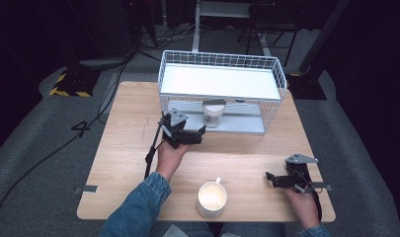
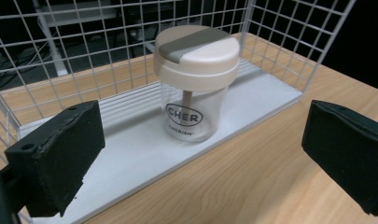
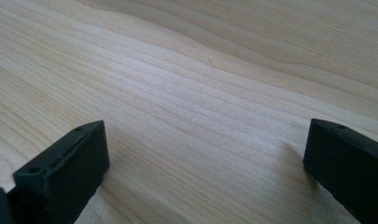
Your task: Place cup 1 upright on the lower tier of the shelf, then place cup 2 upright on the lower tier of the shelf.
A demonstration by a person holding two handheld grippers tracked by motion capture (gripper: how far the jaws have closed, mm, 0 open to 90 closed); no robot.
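Tongs in the person's left hand [image 1: 181, 134] stand with jaws wide apart and nothing between them, aimed at the open front of the white wire rack [image 1: 279, 74] at the far side of the wooden worktop [image 1: 133, 143]. That aim makes sense in the left gripper view: a clear jar with a cream flip-top lid [image 2: 194, 88] stands upright on the rack's lower white shelf [image 2: 140, 154], centred in the gap between the jaws but well ahead of them, so the spread looks set to pass either side of the glass body below the wider lid. The jar sits near the shelf's front edge, within reach without the tongs having to go deep under the upper shelf [image 1: 220, 81]. The right tongs [image 1: 281, 179] lie low over the near right part of the worktop, jaws likewise apart and empty, with bare wood grain between them in the right gripper view; I judge this hand to be parked out of the way. A white mug [image 1: 212, 198] stands at the near edge, between the two forearms, touched by neither tongs.
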